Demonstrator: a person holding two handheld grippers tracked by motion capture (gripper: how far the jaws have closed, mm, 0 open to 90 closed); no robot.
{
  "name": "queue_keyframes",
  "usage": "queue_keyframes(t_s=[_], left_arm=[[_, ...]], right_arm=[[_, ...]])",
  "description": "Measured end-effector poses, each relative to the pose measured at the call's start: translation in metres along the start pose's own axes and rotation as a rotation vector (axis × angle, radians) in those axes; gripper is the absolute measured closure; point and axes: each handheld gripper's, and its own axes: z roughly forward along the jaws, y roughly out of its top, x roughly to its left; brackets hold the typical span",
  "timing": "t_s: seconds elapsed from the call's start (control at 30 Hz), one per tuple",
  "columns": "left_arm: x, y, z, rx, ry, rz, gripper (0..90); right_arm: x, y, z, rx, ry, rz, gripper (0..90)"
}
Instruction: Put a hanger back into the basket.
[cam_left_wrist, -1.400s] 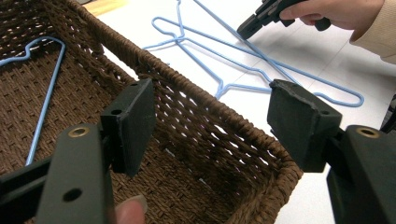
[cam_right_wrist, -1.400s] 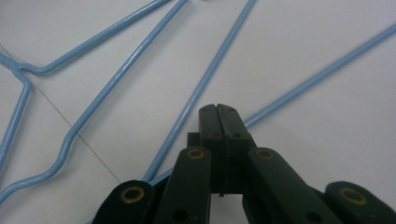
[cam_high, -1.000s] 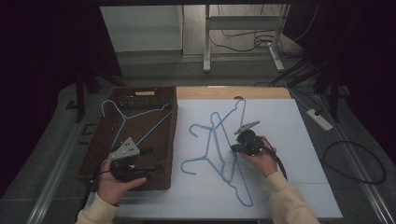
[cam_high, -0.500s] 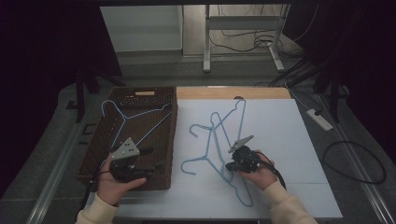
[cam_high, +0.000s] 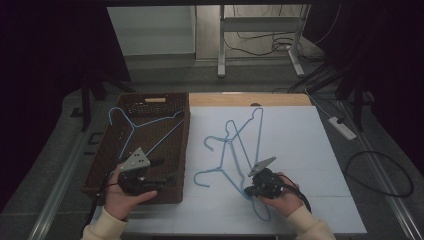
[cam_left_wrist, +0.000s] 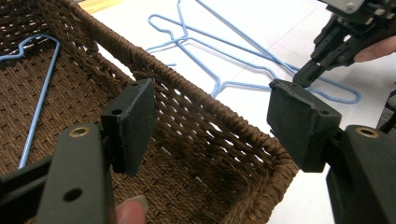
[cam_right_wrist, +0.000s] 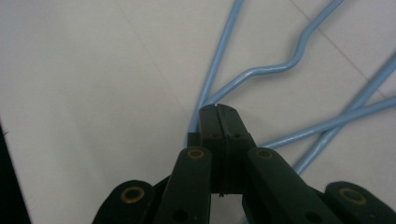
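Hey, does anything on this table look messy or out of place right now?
Yes: the blue wire hangers on the white table lie crossed over one another in a tangle, while one hanger lies alone in the wicker basket. The right gripper is shut at the tangle.

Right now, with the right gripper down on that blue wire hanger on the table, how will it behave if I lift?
The blue hanger is thin wire, so likely light and a bit springy. It overlaps a second hanger, so they may snag and rise together. The right gripper looks shut on one wire at an end, so it will probably swing.
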Motion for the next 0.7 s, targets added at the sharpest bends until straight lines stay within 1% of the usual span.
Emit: queue_keyframes(t_s=[0.1, 0.23, 0.4, 0.5, 0.63, 0.67, 0.7], left_arm=[[0.0, 0.0, 0.001, 0.005, -0.002, 0.005, 32.8], [0.0, 0.0, 0.002, 0.006, -0.001, 0.004, 32.7], [0.0, 0.0, 0.001, 0.005, -0.002, 0.004, 32.7], [0.0, 0.0, 0.002, 0.008, -0.001, 0.002, 32.7], [0.0, 0.0, 0.002, 0.008, -0.003, 0.003, 32.7], [-0.001, 0.0, 0.002, 0.008, -0.003, 0.004, 32.7], [-0.001, 0.0, 0.002, 0.008, -0.002, 0.004, 32.7]], right_arm=[[0.003, -0.003, -0.003, -0.01, 0.022, 0.005, 90.0], [0.002, -0.007, -0.003, -0.001, 0.021, 0.012, 90.0], [0.005, -0.01, -0.007, -0.01, 0.022, 0.009, 90.0], [0.009, -0.011, -0.008, -0.011, 0.038, -0.003, 90.0], [0.016, -0.012, -0.003, 0.017, 0.049, -0.023, 90.0], [0.017, -0.011, -0.003, 0.02, 0.045, -0.027, 90.0], [0.018, -0.011, -0.003, 0.019, 0.051, -0.03, 90.0]])
